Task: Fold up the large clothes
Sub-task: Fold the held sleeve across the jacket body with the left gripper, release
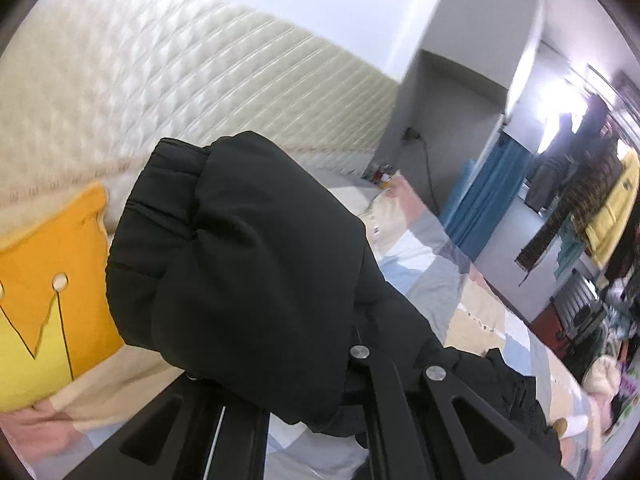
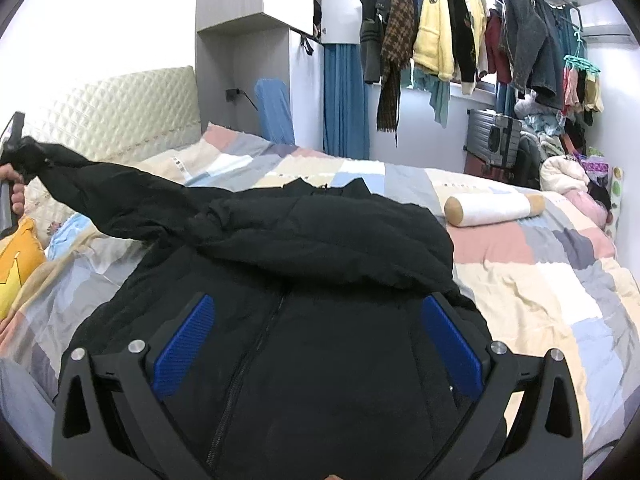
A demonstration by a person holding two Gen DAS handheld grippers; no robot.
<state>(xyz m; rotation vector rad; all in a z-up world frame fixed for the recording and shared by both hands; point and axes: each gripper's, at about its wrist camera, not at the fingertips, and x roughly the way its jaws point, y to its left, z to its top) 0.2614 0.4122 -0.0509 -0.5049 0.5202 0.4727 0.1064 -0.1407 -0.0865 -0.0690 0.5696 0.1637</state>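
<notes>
A large black puffer jacket [image 2: 320, 240] lies zip-up on the bed's patchwork quilt [image 2: 540, 280]. One of its sleeves [image 2: 120, 200] is stretched up and to the left. A hand at the far left holds my left gripper [image 2: 16, 148], which is shut on that sleeve's end. In the left wrist view the cuff and sleeve [image 1: 240, 240] bulge over my left gripper [image 1: 376, 320] and hide the fingertips. My right gripper [image 2: 318, 300] hovers over the jacket's chest near the zip, open, with its blue pads [image 2: 184, 344] wide apart and nothing gripped.
A yellow-orange pillow [image 1: 52, 288] leans on the quilted headboard [image 1: 160, 80]. A white bolster [image 2: 494, 208] lies on the quilt to the jacket's right. Beyond the bed hang several clothes on a rail [image 2: 460, 32], above a grey suitcase [image 2: 496, 136] and piled laundry.
</notes>
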